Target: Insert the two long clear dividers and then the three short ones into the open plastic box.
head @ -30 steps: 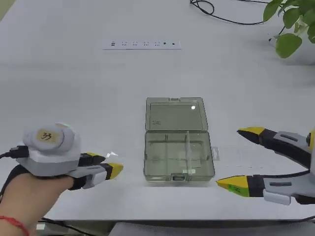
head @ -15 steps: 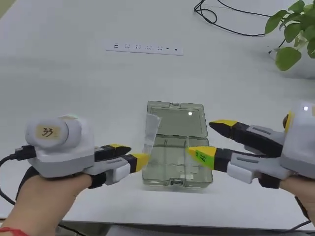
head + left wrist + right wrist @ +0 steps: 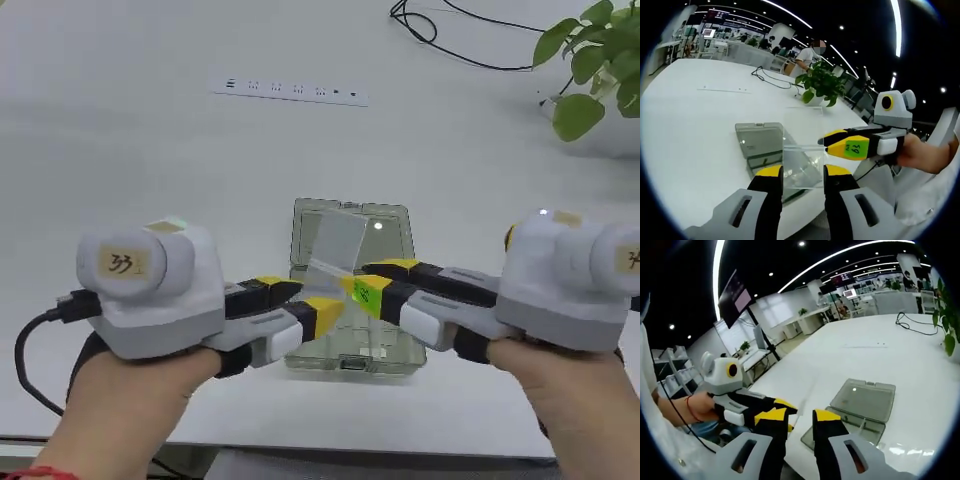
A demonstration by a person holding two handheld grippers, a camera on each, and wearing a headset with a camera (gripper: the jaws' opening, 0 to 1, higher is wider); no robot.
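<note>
Divider [image 3: 338,243] in left tongs [image 3: 300,300], right tongs [image 3: 375,278] alongside

Glossy clear plastic box [image 3: 345,358], matt tabletop [image 3: 200,180]

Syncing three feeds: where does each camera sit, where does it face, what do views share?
Head view: headset, facing forward and down at the open plastic box; left gripper, right gripper, left hand, right hand show.
Left gripper view: on left gripper, along its jaws toward the clear divider; right gripper at right.
Right gripper view: on right gripper, toward the box; left gripper at left.
Shared: all three show the box.
</note>
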